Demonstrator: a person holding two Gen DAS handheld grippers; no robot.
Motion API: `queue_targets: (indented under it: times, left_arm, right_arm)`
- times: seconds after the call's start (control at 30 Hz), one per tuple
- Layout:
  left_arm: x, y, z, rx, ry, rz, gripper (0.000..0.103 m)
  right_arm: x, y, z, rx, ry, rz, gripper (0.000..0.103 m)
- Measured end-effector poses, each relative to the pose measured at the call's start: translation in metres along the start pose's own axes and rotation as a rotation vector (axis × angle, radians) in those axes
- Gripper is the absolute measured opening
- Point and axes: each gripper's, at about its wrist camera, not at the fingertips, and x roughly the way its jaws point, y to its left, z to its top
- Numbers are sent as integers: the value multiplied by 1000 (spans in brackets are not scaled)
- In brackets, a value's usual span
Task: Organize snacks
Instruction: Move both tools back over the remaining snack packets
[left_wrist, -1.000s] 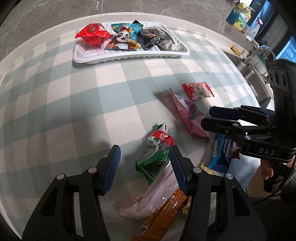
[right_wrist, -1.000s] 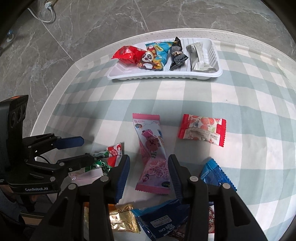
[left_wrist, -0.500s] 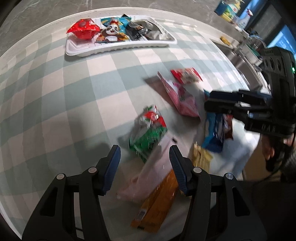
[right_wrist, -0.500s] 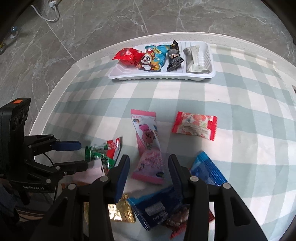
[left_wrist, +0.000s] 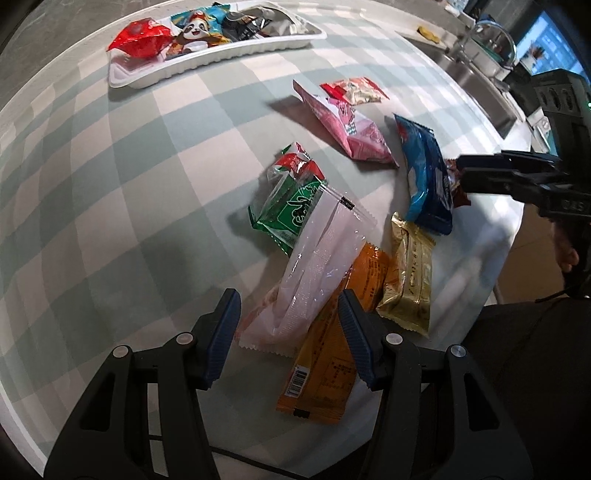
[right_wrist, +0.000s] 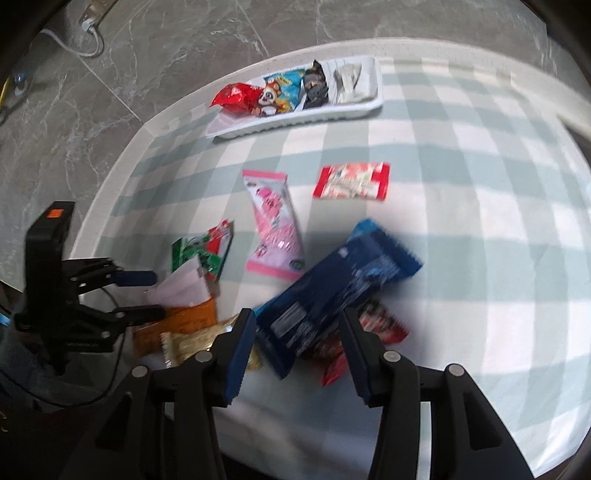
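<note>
At 12 o'clock on the counter (right_wrist: 480, 155), my tray (right_wrist: 295, 120) holds four snacks; about eight lie loose near 6 o'clock. Left gripper (left_wrist: 288, 332) and right gripper (right_wrist: 299, 339): jaws apart, holding nothing. Roughly a third done, I judge.

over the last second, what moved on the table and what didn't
Both grippers pulled back toward the near edge: the left gripper off the green packet, the right gripper from the pink packet to the blue packet. Both stayed open. The tray and packets stayed put.
</note>
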Motion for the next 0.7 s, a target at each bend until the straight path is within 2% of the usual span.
queue_targets:
  times: [0.17,0.23,0.3,0.4,0.57,0.7]
  left_arm:
    - [8,-3,2,52,25,25,53]
    - [10,-4,3,64,27,24,53]
    - [11,-5,4,74,30,20,53]
    - [12,-4,6,89,32,13,53]
    - [13,-2,4,106,34,-2,53]
    - [15,-1,5,134,31,-10,53]
  right_arm:
    - [10,5,-11,53,77,138,51]
    - [19,2,-15,118,119,223,53]
    - [26,0,-19,175,152,291,59]
    - [38,2,-27,248,209,378,60]
    - [53,11,-33,307,242,409,60]
    - [62,18,-30,345,239,376,60]
